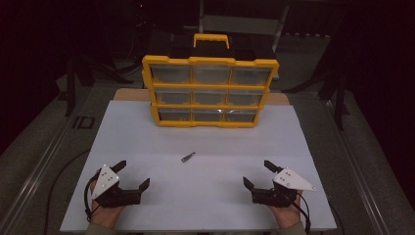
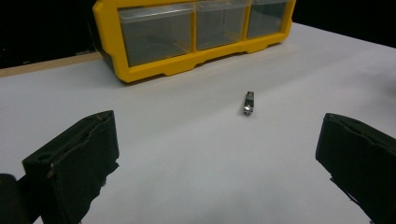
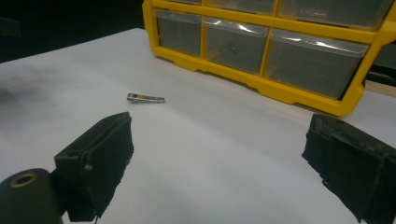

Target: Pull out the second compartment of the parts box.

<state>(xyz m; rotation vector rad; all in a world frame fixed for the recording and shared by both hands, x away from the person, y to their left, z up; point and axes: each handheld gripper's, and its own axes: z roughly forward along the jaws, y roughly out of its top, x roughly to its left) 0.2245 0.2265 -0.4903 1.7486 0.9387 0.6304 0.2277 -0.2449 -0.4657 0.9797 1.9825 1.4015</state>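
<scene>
In the high view a small metal clipper (image 1: 188, 157) lies flat on the white board (image 1: 147, 132), in front of the yellow drawer case (image 1: 210, 92) and well apart from it, about midway between the left gripper (image 1: 132, 175) and the right gripper (image 1: 256, 174), both resting near the board's front edge with jaws spread wide and empty. In the left gripper view the clipper (image 2: 248, 102) lies ahead of the released jaws, nearer the right-hand one, end-on to the camera. In the right gripper view it (image 3: 145, 98) lies crosswise beyond the left-hand jaw, outside the gap, with the case (image 3: 280, 56) behind.
</scene>
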